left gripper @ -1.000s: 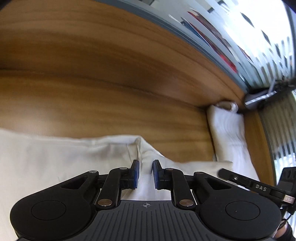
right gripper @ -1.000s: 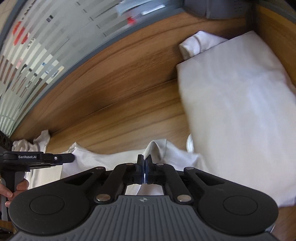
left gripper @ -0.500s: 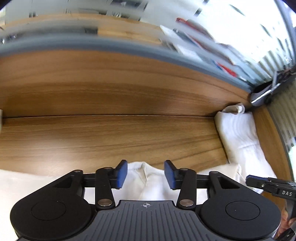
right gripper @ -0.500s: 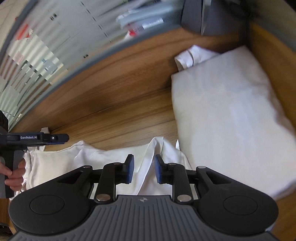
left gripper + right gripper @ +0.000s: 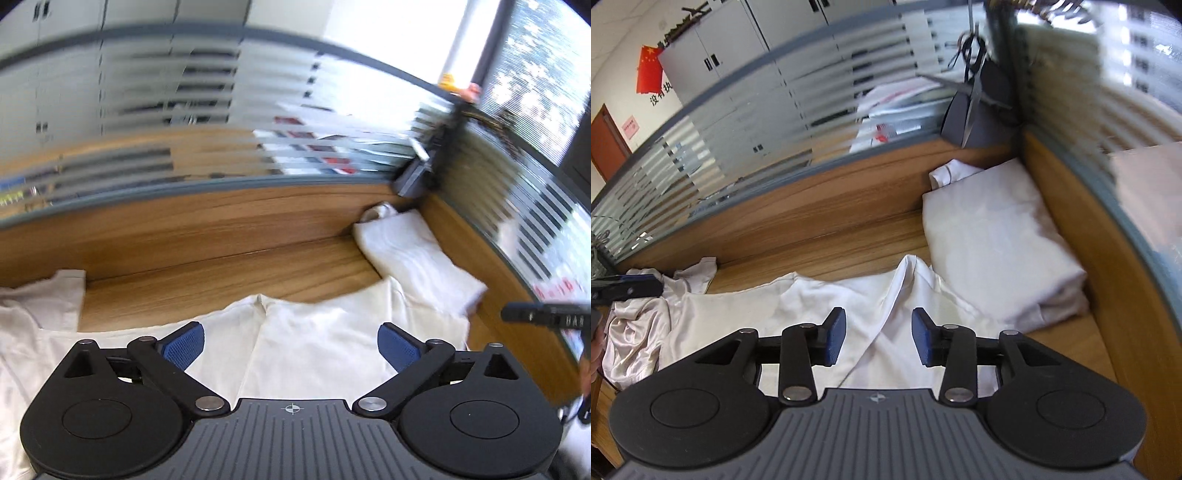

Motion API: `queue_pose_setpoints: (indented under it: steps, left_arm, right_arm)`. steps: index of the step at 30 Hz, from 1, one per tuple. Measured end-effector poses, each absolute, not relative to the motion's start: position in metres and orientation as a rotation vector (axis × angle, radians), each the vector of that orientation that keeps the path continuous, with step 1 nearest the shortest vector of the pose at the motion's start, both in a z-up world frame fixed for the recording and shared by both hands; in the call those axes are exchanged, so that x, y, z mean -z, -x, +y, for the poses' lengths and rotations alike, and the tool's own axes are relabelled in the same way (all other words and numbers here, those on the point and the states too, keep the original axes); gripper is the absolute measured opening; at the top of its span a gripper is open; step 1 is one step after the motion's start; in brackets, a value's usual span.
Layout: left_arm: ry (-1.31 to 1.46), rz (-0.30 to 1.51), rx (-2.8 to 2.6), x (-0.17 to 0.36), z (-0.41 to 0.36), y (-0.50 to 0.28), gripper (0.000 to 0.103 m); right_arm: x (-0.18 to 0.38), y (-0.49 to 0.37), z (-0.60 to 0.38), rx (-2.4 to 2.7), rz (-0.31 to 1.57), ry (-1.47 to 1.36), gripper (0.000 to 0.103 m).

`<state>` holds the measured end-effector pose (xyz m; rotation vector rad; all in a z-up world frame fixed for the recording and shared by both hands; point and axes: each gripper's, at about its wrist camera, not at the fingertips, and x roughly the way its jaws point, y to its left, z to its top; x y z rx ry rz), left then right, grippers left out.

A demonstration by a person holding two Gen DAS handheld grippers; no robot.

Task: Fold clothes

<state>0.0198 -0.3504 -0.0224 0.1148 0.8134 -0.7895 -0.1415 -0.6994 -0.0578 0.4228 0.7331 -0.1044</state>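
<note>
Left hand-held gripper (image 5: 291,345): jaws opening wide, nothing between them.
Right hand-held gripper (image 5: 878,341): I read it opening, empty.
White garment (image 5: 820,306): flat on tabletop (image 5: 827,236), released.
Folded stack (image 5: 993,236): beyond, right corner.
Next: I judge another fold needs fresh grips.

My grippers are black with a ribbed grey base and blue pads (image 5: 835,336). The garment (image 5: 820,306) under them is plain white, as is the folded stack (image 5: 993,240) beside it. The desk (image 5: 221,273) is warm brown woodgrain. The partition glass (image 5: 757,122) carries frosted horizontal stripes; the flag (image 5: 649,70) is red.
</note>
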Motion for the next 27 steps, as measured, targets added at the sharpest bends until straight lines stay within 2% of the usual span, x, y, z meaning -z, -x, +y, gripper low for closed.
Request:
queue_pose_setpoints:
  steps: [9,12,20,27]
  left_arm:
    - [-0.159,0.743,0.872,0.023,-0.281,0.072,0.103]
    - [-0.149,0.735,0.877,0.029,-0.258,0.106,0.103]
    - [-0.146,0.713,0.853,0.036,-0.212,0.179,0.103]
    - [-0.165,0.681,0.834,0.038,-0.193,0.225,0.103]
  right_arm:
    - [0.040,0.262,-0.640,0.148,0.671,-0.401,0.047]
    - [0.049,0.303,-0.617,0.155,0.657,-0.389,0.053]
    - [0.099,0.405,-0.571,0.159,0.676,-0.371,0.061]
    - [0.178,0.458,-0.548,0.133,0.703,-0.335,0.066]
